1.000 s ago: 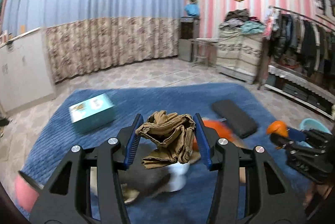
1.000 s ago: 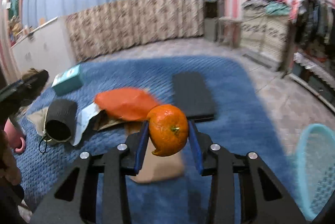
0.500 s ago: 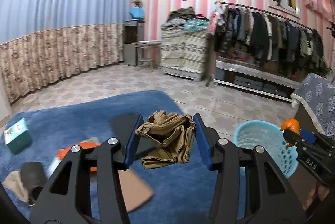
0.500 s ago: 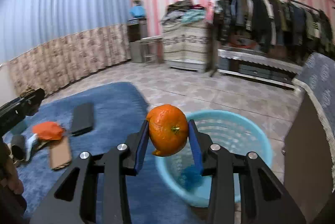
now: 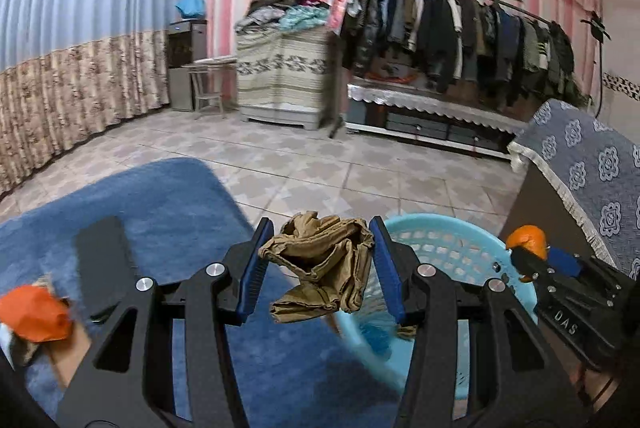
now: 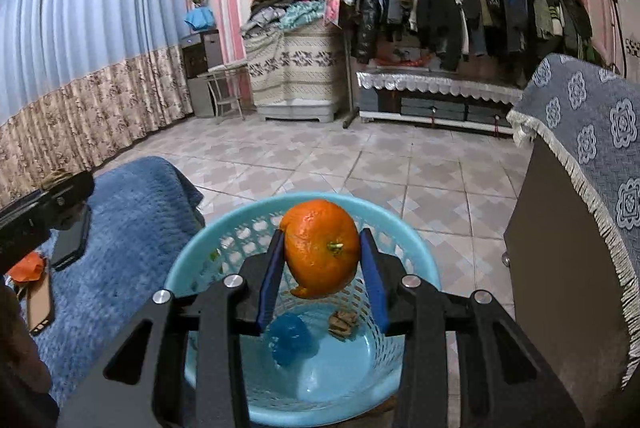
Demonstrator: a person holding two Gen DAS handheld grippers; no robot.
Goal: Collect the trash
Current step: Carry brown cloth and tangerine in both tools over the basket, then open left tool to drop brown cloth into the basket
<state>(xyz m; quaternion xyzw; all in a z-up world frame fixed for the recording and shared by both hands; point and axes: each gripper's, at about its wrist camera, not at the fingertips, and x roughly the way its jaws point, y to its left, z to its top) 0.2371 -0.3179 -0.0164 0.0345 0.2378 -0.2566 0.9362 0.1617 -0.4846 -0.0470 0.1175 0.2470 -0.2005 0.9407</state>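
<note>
Two grippers were loaded: the right gripper [image 6: 322,270] had its fingers clamped on one orange peel [image 6: 320,248] directly above the blue basket [image 6: 416,256], the left gripper [image 5: 318,268] pinched one crumpled brown paper wad [image 5: 320,268] at the basket's near rim. Open tiled floor [image 6: 400,156] lay beyond; a covered cabinet [image 6: 576,228] stood close on the right. Two scraps lay inside the basket, partly hidden by the fingers.
</note>
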